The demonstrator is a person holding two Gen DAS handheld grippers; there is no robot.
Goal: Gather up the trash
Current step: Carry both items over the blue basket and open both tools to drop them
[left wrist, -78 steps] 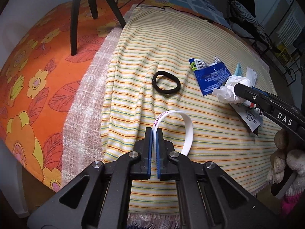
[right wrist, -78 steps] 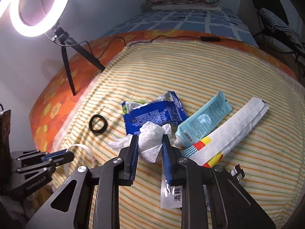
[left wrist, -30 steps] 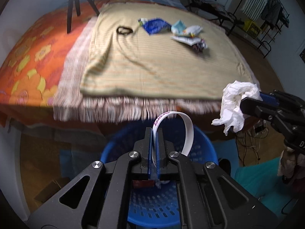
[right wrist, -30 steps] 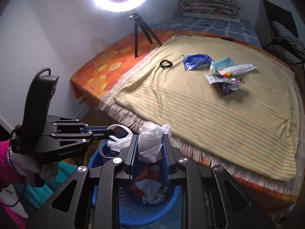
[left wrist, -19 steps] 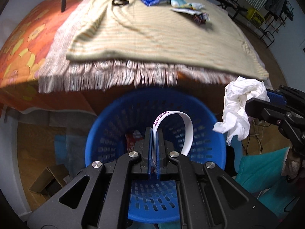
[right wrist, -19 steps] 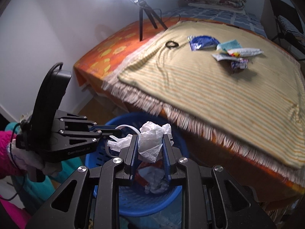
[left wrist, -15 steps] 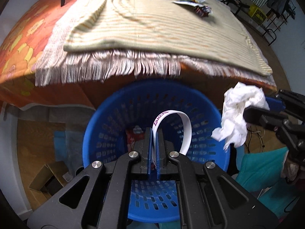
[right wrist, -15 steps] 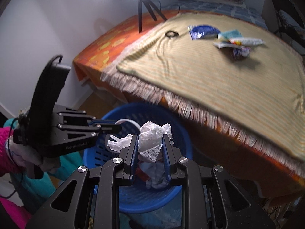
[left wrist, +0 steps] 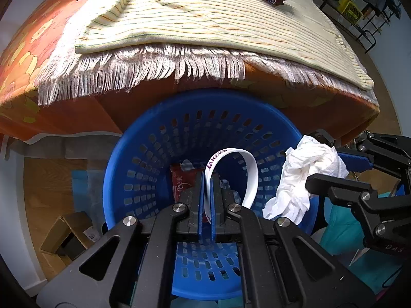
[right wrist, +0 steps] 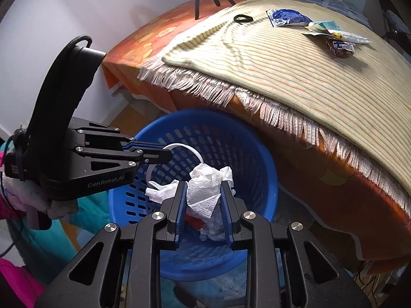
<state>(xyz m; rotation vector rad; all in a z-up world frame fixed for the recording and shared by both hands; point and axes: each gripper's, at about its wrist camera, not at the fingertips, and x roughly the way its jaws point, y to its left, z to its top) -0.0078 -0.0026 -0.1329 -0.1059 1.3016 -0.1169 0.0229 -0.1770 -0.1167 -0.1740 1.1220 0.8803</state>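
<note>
You're holding both grippers over blue basket (left wrist: 154, 138), drop not yet done. Left gripper (left wrist: 206, 179) clamping white wristband (left wrist: 246, 164), purple lettering reading "LAKERS". Right gripper (right wrist: 203, 187) clamping crumpled white tissue (right wrist: 208, 187), jaws looking wider than in a tight pinch, tissue not yet falling. Basket already holding some trash: red wrapper (left wrist: 179, 179), white paper. Left to collect on far striped blanket (right wrist: 308, 71): blue packet (right wrist: 285, 16), pile of wrappers (right wrist: 334, 36), black ring (right wrist: 242, 18). Left gripper body reading "GenRobot.AI".
</note>
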